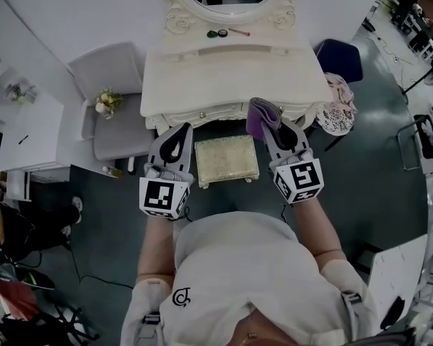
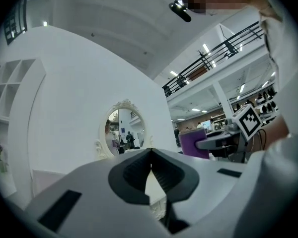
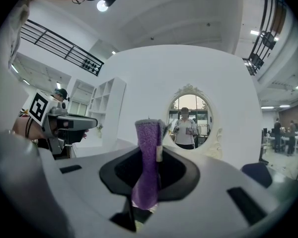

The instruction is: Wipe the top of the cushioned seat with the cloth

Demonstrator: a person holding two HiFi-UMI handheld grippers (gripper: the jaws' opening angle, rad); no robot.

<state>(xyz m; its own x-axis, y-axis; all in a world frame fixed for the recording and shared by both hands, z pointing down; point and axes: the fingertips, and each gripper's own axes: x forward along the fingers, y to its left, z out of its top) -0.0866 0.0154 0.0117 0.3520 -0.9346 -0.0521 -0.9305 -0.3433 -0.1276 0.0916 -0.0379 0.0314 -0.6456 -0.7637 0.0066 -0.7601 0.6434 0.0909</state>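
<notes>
Cloth [image 3: 148, 157]: upright, long axis along the right gripper's [image 1: 276, 131] pinching jaws.
Left gripper [image 2: 150, 156]: jaws pressed together, empty.
Seat [image 1: 226, 161]: back edge near dressing table [image 1: 231, 78].

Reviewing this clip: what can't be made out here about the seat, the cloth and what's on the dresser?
- Seat: appears only in the head view; both gripper views point up at the wall and mirror. Its legs are hidden under its top.
- Cloth: folded in the right gripper, so its full spread is hidden by the jaws.
- Small items on the dresser: too small in the head view to name.
</notes>
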